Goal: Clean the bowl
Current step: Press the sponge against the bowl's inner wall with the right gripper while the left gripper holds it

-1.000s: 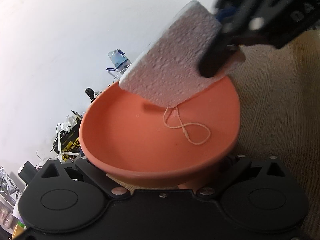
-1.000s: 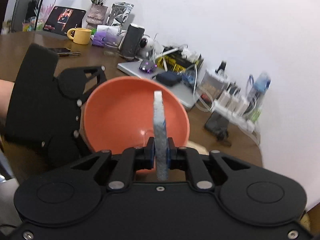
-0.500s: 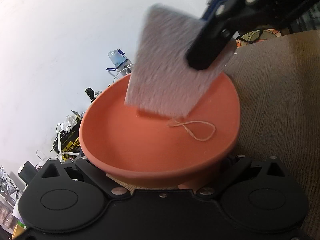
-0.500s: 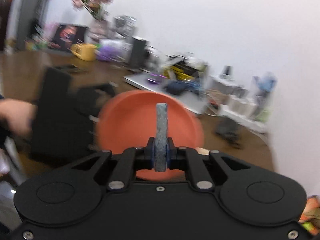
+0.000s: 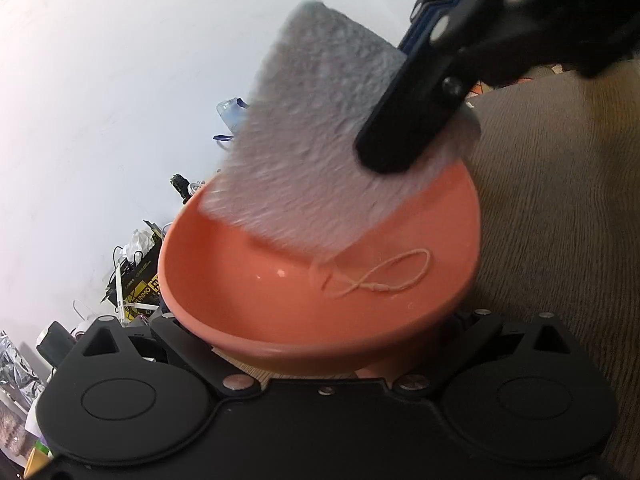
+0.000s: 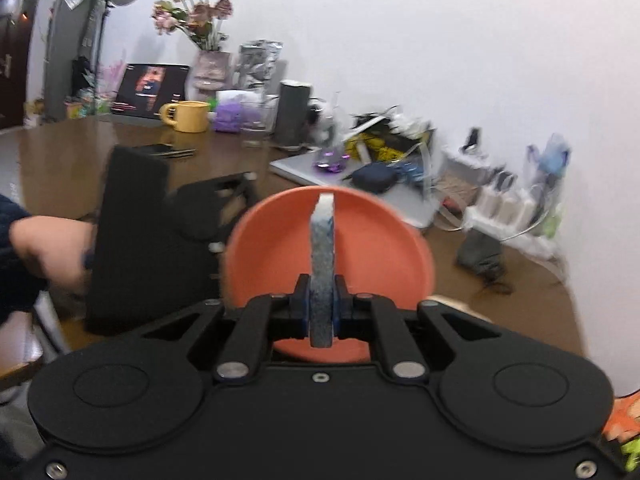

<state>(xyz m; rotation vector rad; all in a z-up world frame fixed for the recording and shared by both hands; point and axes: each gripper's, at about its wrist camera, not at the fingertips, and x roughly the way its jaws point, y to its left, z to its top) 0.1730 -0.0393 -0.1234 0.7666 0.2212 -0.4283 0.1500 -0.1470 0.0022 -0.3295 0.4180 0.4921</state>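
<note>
An orange bowl (image 5: 248, 280) is held tilted off the wooden table, its rim gripped by my left gripper (image 5: 320, 372), whose fingertips are hidden under it. From the upper right, my right gripper (image 5: 404, 132) is shut on a grey-white sponge (image 5: 320, 152) whose lower edge reaches inside the bowl's far side. A thin beige string loop (image 5: 380, 276) lies on the bowl's inner wall just below the sponge. In the right wrist view the sponge (image 6: 322, 248) stands edge-on between my right gripper's (image 6: 322, 300) pads, in front of the bowl (image 6: 372, 256). The left gripper (image 6: 192, 240) is at the bowl's left.
A person's hand (image 6: 44, 248) holds the left gripper. Along the white wall stand a yellow mug (image 6: 188, 116), a vase of flowers (image 6: 208, 68), a laptop (image 6: 320, 172), a power strip (image 6: 508, 208) and cables. Brown wooden table (image 5: 560, 200) lies to the bowl's right.
The sponge has swung more upright and moved across the bowl's far side. The string loop has shifted right along the inner wall. The bowl and left gripper have stayed put.
</note>
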